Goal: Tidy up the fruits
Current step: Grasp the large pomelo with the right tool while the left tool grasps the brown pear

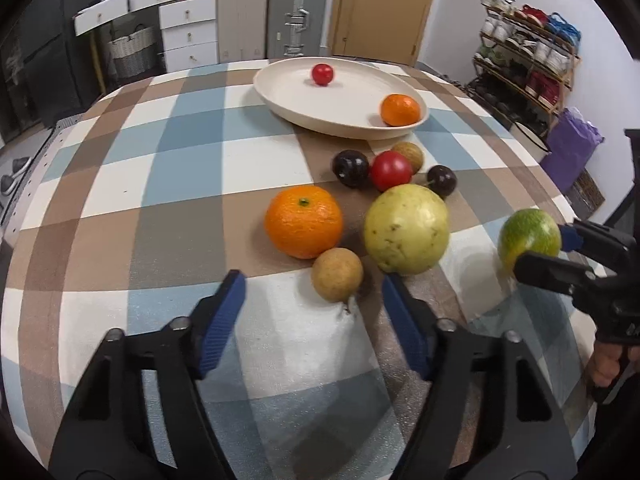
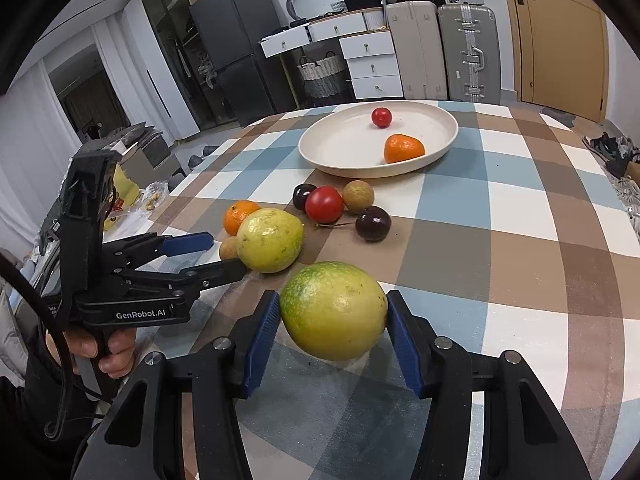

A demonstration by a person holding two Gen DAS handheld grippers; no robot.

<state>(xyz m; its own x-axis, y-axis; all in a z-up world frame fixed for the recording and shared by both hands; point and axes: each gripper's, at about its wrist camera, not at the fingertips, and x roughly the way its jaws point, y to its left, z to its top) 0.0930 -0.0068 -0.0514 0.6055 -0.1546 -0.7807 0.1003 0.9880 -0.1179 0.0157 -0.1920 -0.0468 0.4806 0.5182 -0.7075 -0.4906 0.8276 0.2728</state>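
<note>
Checked cloth in blue, brown and cream covers the round tabletop [image 1: 120,184]. A smooth cream oval plate [image 2: 328,148] sits toward the far edge and contains a small red fruit [image 2: 381,117] and a dimpled mandarin [image 2: 403,148]. Loose fruit is clustered in front of the plate: a large orange [image 1: 303,222], a yellow guava [image 1: 406,229], two glossy dark plums [image 1: 351,168], a red tomato [image 1: 391,171] and two rough tan longans [image 1: 337,275].

The right tongs [image 2: 332,314] grip a mottled green-yellow guava [image 2: 333,310]; both ribbed blue pads press its sides, and the fruit is clear of the cloth. The left tongs [image 1: 314,296] stand partly open, holding nothing, with the nearest longan between the pad tips.

Bare cloth lies left of the cluster and right of the plate.
</note>
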